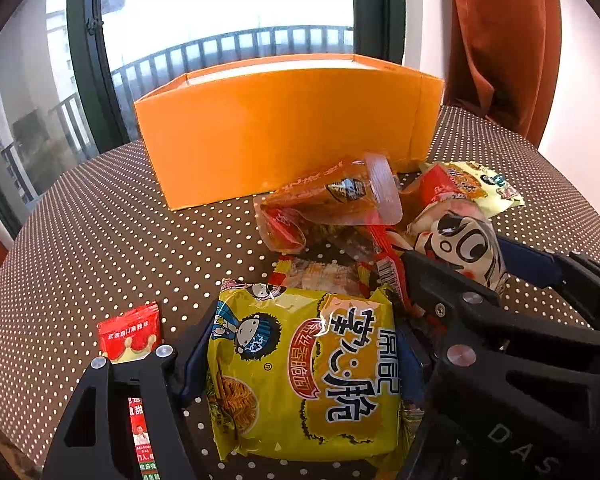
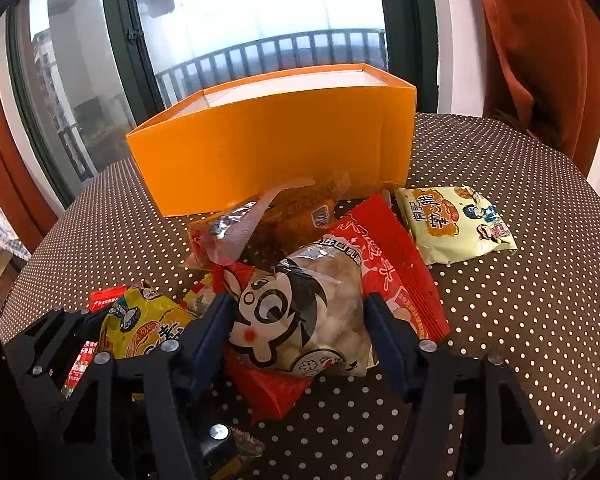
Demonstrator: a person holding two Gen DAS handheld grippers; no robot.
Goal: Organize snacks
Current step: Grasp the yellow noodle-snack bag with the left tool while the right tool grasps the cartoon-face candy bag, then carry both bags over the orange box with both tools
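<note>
On the left of the dotted table (image 1: 100,220) we see a small red sachet (image 1: 130,332) lying flat and alone beside our left gripper (image 1: 300,360), clear of the pile, so it can wait. The left gripper's fingers (image 1: 196,356) stand fairly wide on either side of the yellow noodle packet (image 1: 304,372); they look to be pressing its edges, though the right finger is half hidden behind the bag, so we judge this a grip without being sure. Just right of it, the right gripper (image 2: 300,340) straddles the cartoon-face bag (image 2: 304,320), its blue fingers (image 2: 216,328) set against both sides of the puffy pack, which bulges between them; we read that as a hold. That bag rests on a red packet (image 2: 396,268), and beyond lies a clear pouch with orange contents (image 2: 268,216), tilted against the heap. Well apart, to the far right, a pale green noodle packet (image 2: 456,220) lies on its own. Behind everything stands the orange box (image 2: 268,148), open at the top, near the window; from here we see only its pale inner walls, and we cannot tell whether anything lies inside. We take it as the destination, so each hand grips a bag from the sides, ready to lift it over the front wall.
</note>
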